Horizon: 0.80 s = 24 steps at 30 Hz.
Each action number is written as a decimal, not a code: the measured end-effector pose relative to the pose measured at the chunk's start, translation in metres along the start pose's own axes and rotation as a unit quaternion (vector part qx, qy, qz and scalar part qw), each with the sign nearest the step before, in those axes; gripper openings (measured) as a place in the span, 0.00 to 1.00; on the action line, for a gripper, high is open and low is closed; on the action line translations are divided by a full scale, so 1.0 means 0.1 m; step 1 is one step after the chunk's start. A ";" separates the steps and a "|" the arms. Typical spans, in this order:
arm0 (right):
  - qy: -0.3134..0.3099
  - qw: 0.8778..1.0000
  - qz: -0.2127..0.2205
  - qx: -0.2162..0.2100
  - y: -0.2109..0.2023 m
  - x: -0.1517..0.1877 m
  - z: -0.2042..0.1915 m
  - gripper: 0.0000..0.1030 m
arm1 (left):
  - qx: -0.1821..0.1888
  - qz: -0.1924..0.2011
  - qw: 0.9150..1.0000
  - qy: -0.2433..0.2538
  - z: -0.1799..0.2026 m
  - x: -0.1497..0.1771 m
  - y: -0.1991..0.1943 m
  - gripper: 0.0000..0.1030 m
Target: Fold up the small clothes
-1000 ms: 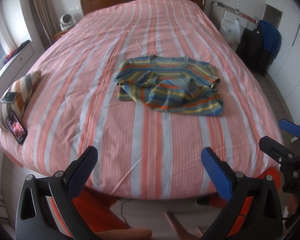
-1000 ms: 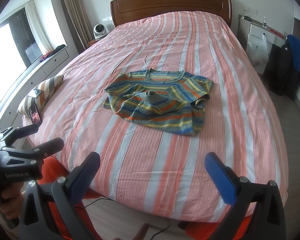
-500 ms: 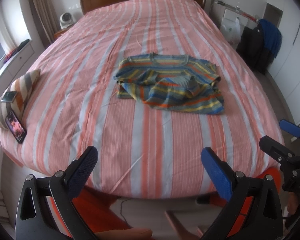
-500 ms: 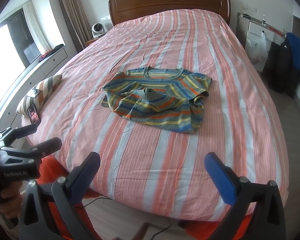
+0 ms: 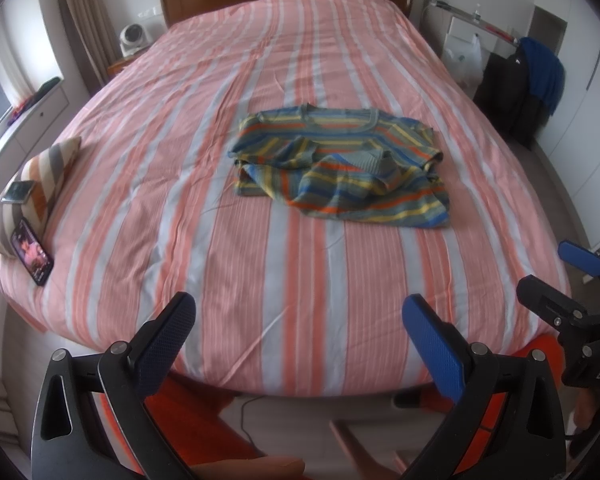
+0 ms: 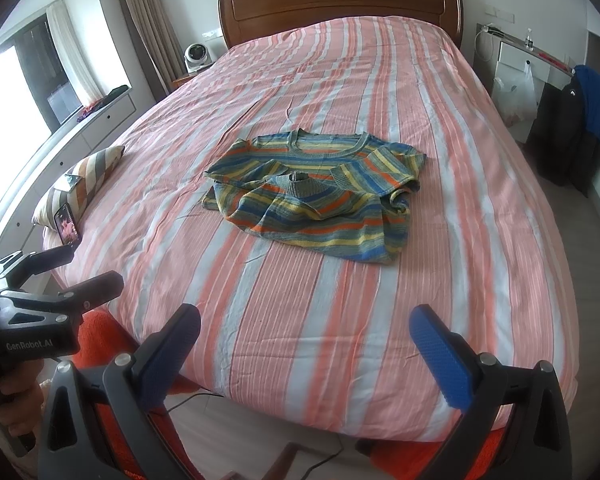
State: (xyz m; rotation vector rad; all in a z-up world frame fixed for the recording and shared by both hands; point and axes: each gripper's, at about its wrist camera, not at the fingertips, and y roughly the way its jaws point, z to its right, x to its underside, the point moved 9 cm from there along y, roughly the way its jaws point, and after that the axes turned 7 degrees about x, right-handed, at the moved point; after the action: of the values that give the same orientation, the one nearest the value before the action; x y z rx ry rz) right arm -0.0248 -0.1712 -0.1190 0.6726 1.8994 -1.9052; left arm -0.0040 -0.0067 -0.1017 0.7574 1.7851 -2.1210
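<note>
Left hand-held gripper (image 5: 298, 326): jaws spread wide, nothing between the pads, held off the foot of the bed (image 5: 260, 300). Right hand-held gripper (image 6: 304, 334): same config, spread and empty.

Task item: striped sweater (image 5: 340, 168), approx. mid-bed, well apart from both units. Neck toward the headboard (image 6: 340, 4); sleeves crossed over the chest; lower hem spread toward the foot, not yet brought up.

Change vs. 1 s earlier: sweater shape and position unchanged. Both cams show it sitting slightly further up in frame, i.e. a small drift/tilt of the units, no contact w/ the cloth. Judgement: sleeve stage looks done; the hem-to-neck fold remains, and both units must first reach in over the foot of the bed.

View differences:
- Left cam: shows the right unit at the frame's right edge, plus the phone (image 5: 32, 250) lying flat by the striped cushion (image 5: 40, 176) at the bed's left corner.
- Right cam: shows the left unit at the left edge, gripped by a hand (image 6: 10, 396), and a clearer look at the sweater's right-side sleeve cuff and bunched hem corner.
- Floor cable (image 6: 324, 464) below the bed edge: visible, clear of both units.
</note>
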 end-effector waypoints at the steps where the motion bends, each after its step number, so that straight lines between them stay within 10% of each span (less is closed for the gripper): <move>1: 0.000 1.000 -0.001 0.000 0.00 0.02 0.00 1.00 | 0.000 0.000 1.000 0.000 0.00 0.01 0.00 1.00; 24: 0.001 1.000 -0.001 0.001 0.08 0.09 0.01 1.00 | 0.012 -0.024 0.999 -0.026 -0.21 0.18 0.26 1.00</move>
State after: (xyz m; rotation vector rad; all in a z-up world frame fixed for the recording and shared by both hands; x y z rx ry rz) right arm -0.0278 -0.1717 -0.1309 0.6734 1.9006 -1.9091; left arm -0.0005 0.0108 -0.1356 0.6660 1.7713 -2.1768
